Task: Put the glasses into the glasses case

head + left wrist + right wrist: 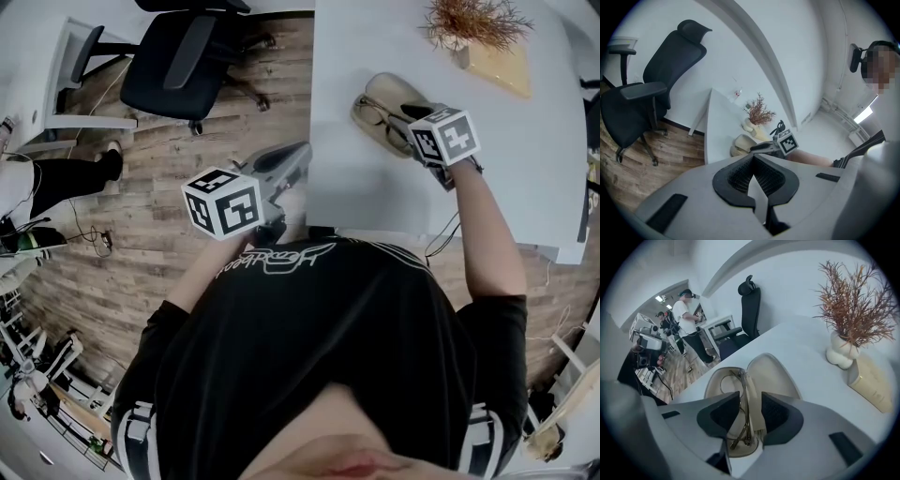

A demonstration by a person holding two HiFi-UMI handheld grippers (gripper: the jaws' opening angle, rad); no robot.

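The glasses (739,380) lay between my right gripper's (750,399) parted jaws, unpressed, inside the open case (776,371) on the table (801,348). Light, thin-wired and fragile, I judged; best held by the folded arms, not the lenses. My left gripper (753,157) was closed, empty.

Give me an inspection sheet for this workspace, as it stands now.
Surface: white table.
Job's things: glasses case open on the table; glasses lying inside it.
Clutter: white vase of dried twigs; beige box beside it.
Grippers: right hand-held gripper open over the case, glasses between its jaws but not gripped; left hand-held gripper shut, empty, off the table's edge.
Cables: cable hanging below the table's near edge; loose cables on the floor.
Surroundings: office chair, wood floor, people standing at the back.
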